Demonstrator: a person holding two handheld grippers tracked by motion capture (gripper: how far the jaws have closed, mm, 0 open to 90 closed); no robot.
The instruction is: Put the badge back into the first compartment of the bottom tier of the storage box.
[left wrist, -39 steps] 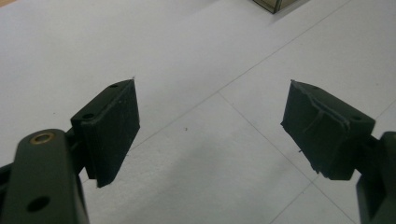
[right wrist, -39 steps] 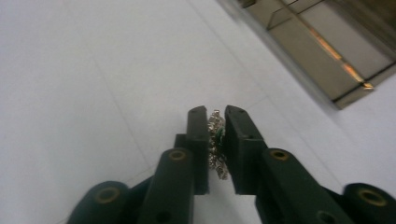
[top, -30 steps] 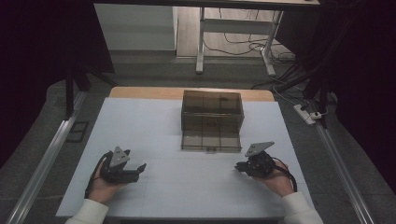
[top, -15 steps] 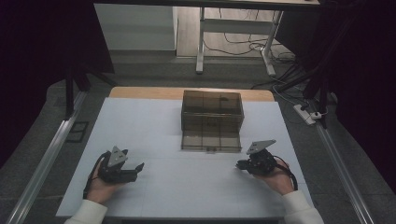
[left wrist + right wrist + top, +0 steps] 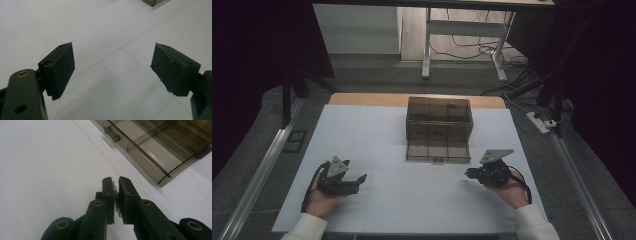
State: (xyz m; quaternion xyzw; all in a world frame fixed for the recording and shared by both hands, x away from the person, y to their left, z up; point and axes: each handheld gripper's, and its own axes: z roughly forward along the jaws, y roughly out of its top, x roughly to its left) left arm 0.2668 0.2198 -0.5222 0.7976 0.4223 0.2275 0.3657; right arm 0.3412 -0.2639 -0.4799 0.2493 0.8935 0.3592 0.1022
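Note:
My left gripper [image 5: 360, 181] rests on the white tabletop at the front left, held in a hand. Its jaws stand wide apart in the left gripper view [image 5: 113, 50], with bare table between them. My right gripper [image 5: 468, 173] lies at the front right, pointing left. In the right gripper view [image 5: 115, 180] its jaws are pressed on a thin silvery chain [image 5: 117, 208] that shows in the narrow slit between the pads. A smoky transparent drawer box [image 5: 439, 120] stands at the middle back, its bottom drawer [image 5: 438, 150] pulled out toward me, with divided compartments [image 5: 150, 152].
The white table [image 5: 412, 200] has a wooden strip along its far edge [image 5: 362, 98]. Metal rails [image 5: 262, 165] run along both sides. A power strip [image 5: 539, 122] and cables lie on the floor to the right.

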